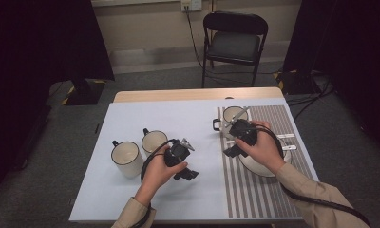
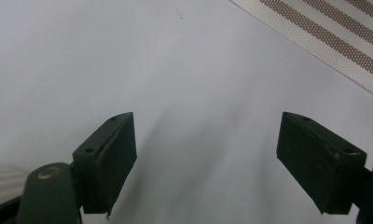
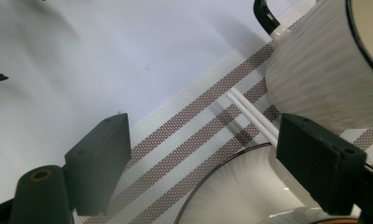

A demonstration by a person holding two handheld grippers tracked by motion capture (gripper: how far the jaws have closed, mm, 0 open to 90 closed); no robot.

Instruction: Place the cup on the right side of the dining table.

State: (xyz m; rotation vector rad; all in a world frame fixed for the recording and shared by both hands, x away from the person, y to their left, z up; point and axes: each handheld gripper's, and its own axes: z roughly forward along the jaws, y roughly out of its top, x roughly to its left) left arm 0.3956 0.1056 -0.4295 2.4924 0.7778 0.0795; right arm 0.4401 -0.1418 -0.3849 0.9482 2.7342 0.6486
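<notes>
On the pale table cover point(image 1: 188, 199), seen from the high view, my left gripper point(image 1: 185, 172) hovers just right of two white mugs point(image 1: 125, 158) with dark rims, touching neither, while my right gripper point(image 1: 232, 149) sits over the striped placemat point(image 1: 261, 199), between a third mug point(image 1: 233, 115) at the mat's far end and a white bowl point(image 1: 266, 170) under my right hand point(image 1: 263, 149). In the left gripper view, my jaws stand wide apart over bare cover with nothing between them, the mat's corner point(image 2: 343, 32) far off. In the right gripper view, my jaws also stand wide, holding nothing; the bowl's rim point(image 3: 222, 186) lies between them, white chopsticks point(image 3: 252, 114) and the mug point(image 3: 324, 65) just beyond.
</notes>
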